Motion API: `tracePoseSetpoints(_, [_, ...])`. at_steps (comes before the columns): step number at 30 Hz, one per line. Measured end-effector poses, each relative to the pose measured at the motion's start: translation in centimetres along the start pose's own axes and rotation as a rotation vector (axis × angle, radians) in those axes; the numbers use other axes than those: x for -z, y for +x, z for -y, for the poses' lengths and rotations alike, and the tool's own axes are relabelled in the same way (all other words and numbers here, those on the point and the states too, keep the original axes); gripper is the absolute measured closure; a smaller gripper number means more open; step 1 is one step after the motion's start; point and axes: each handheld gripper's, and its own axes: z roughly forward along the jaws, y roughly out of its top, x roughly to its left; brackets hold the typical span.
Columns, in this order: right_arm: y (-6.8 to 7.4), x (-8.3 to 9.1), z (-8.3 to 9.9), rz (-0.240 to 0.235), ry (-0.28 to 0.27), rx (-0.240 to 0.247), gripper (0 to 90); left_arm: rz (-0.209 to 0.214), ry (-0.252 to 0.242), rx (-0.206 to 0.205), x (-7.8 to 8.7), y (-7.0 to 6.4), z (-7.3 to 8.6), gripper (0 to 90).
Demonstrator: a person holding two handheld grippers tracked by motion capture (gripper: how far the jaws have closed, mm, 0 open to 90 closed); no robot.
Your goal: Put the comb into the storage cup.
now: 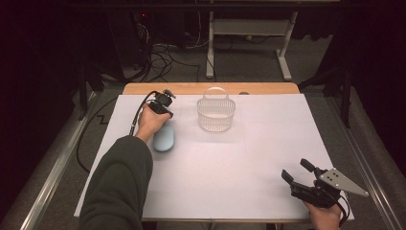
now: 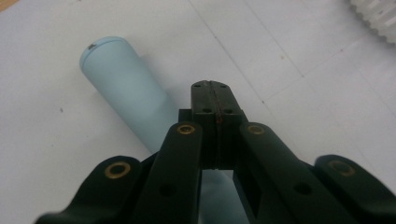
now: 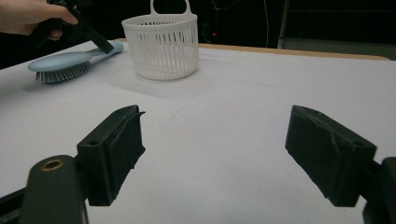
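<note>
- Left tongs (image 1: 160, 106): far-left part of the surface (image 1: 268, 158), held in the person's left hand (image 1: 151, 122), cable trailing off to the left.
- Left gripper view: jaws pressed together, pads flat against each other w/ no gap. They sit right over the brush handle (image 2: 123, 86); handle runs under the jaws, not between them. Whether the tips touch the handle: can't tell.
- Pale blue hairbrush (image 1: 163, 138): lies on the surface just near of the left tongs, partly hidden by the hand in the high view. In the right gripper view it lies bristles down, handle pointing toward the basket.
- White slotted basket (image 1: 216, 113): upright, w/ loop handle on top, far-centre of the surface, right of the brush and apart from it. Looks empty from above.
- Right tongs (image 1: 298, 171): near-right corner of the surface, held in the right hand (image 1: 325, 215), grey three-cornered plate on top.
- Right gripper view: jaws spread wide, nothing between them, just bare white surface; well apart from brush and basket.
- Surface: white sheet over a wooden top, wood edge showing at the far side.
- Beyond the far edge: dark floor w/ cables and a white table frame (image 1: 249, 28).
</note>
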Motion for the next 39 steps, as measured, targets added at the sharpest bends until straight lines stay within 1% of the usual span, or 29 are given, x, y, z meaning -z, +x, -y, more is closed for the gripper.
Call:
tracePoseSetpoints(16, [0.1, 0.0, 0.0, 0.001, -0.001, 0.005, 19.5, -0.016, 0.012, 0.006, 0.3, 0.6, 0.8, 90.0])
tracePoseSetpoints(19, [0.1, 0.0, 0.0, 0.001, -0.001, 0.005, 19.4, -0.019, 0.006, 0.011, 0.4, 0.7, 1.0, 90.0])
tracePoseSetpoints(22, [0.1, 0.0, 0.0, 0.001, -0.002, 0.005, 19.4, -0.019, 0.002, 0.024, 0.3, 1.0, 1.4, 90.0])
tracePoseSetpoints(26, [0.1, 0.0, 0.0, -0.001, 0.001, 0.008, 19.5, -0.026, 0.012, 0.031, 0.4, 1.3, 1.9, 90.0])
tracePoseSetpoints(28, [0.1, 0.0, 0.0, 0.0, 0.001, 0.008, 19.4, -0.034, 0.017, 0.028, 0.6, 1.3, 2.1, 90.0])
tracePoseSetpoints(31, [0.1, 0.0, 0.0, -0.003, -0.001, 0.011, 19.5, -0.036, 0.012, 0.022, 0.9, 1.2, 2.4, 90.0])
tracePoseSetpoints(34, [0.1, 0.0, 0.0, -0.004, 0.002, 0.01, 19.5, -0.033, 0.001, 0.039, 1.0, 1.4, 3.0, 90.0])
tracePoseSetpoints(39, [0.2, -0.1, -0.1, -0.004, -0.001, 0.015, 19.5, -0.042, 0.012, 0.033, 1.4, 1.6, 3.6, 90.0])
